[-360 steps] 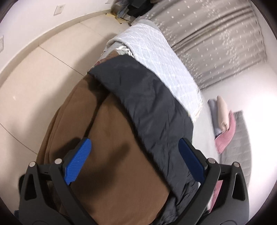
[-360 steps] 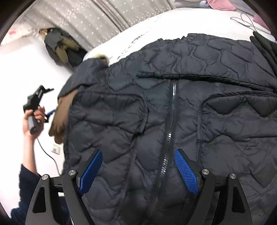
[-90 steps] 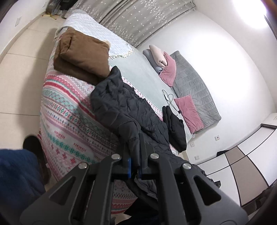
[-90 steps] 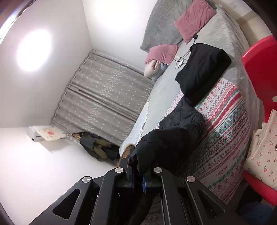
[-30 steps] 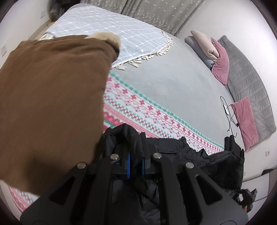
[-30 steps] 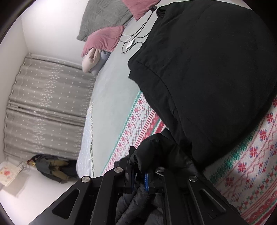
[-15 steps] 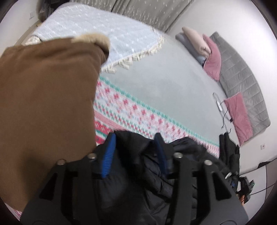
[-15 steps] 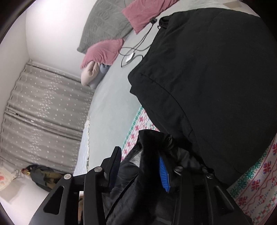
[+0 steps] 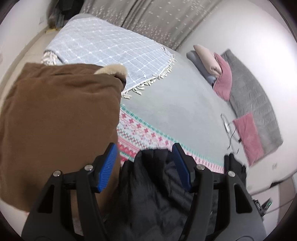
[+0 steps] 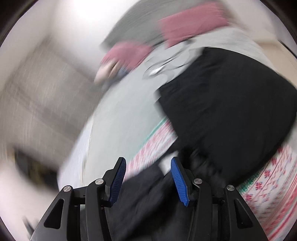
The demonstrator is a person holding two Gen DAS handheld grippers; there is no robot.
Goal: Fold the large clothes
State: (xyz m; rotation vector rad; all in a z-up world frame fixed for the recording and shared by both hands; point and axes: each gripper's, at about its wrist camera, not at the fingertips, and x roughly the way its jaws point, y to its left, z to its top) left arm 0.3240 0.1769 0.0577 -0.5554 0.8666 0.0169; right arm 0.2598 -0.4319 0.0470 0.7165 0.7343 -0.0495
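Note:
The dark quilted jacket (image 9: 156, 187) lies on the patterned bedspread (image 9: 141, 135) below my left gripper (image 9: 144, 165), which is open with the jacket's edge loose between its blue pads. In the blurred right wrist view the jacket (image 10: 148, 200) lies under my right gripper (image 10: 148, 174), also open and holding nothing. A folded brown coat (image 9: 55, 126) sits just left of the left gripper. A folded black garment (image 10: 228, 111) lies right of the right gripper.
A light blue checked blanket (image 9: 111, 46) covers the far end of the bed by the grey curtains (image 9: 157, 16). Pink and grey pillows (image 9: 222, 77) and a cable (image 9: 230, 129) lie on the grey sheet at the right.
Both grippers have opened and let go of the jacket, which now lies on the bedspread. The right gripper is moving fast, blurring its view.

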